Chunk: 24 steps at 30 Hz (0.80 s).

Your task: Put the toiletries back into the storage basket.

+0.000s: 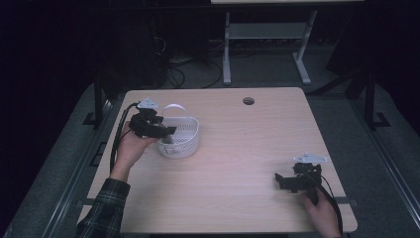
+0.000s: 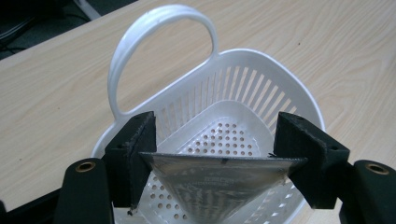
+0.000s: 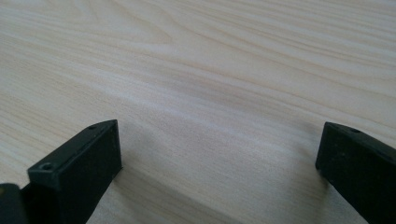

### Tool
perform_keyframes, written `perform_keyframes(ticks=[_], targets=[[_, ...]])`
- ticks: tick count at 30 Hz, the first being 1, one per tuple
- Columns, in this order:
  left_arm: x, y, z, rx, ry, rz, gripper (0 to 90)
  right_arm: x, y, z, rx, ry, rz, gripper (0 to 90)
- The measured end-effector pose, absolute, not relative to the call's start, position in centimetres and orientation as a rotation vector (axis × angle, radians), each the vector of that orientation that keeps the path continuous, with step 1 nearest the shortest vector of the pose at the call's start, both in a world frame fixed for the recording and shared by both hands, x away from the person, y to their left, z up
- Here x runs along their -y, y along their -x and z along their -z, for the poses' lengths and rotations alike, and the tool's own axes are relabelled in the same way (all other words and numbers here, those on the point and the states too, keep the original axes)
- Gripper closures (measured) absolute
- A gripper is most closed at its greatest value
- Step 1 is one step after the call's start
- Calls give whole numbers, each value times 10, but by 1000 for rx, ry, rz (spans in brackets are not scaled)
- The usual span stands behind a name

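Observation:
A white slotted plastic basket (image 1: 184, 140) with a loop handle (image 2: 154, 28) stands on the left part of the wooden table (image 1: 247, 153). My left gripper (image 1: 167, 131) hovers over the basket's near rim. In the left gripper view the left gripper (image 2: 219, 131) is shut on a silvery foil packet (image 2: 219, 182), which spans flat between the two jaws above the perforated basket floor (image 2: 224, 137). At the table's right front, my right gripper (image 1: 280, 179) is held low over bare wood. In the right gripper view the right gripper (image 3: 219, 140) stands open, nothing between its jaws.
A round cable hole (image 1: 248, 101) sits near the table's far edge. Beyond the table stands a grey desk frame (image 1: 267, 34) with cables on the dark floor. A plaid sleeve (image 1: 101, 210) comes in at the lower left.

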<state>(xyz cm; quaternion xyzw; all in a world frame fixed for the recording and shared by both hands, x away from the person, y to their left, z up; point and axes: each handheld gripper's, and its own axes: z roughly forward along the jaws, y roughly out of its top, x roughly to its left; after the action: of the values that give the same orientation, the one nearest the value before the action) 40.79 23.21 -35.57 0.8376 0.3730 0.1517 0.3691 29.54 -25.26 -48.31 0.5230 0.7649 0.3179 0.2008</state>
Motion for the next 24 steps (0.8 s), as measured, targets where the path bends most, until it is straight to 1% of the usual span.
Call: perform_keyframes(ticks=[20,24], targets=[[-233,-406,359,-938,-2158,-385,288,253,-295,483,-2137,-1461,-888,0],[-232,-407,360,-936,-2160,-374,214,253,-295,483,-2137,-1462,-888,0]])
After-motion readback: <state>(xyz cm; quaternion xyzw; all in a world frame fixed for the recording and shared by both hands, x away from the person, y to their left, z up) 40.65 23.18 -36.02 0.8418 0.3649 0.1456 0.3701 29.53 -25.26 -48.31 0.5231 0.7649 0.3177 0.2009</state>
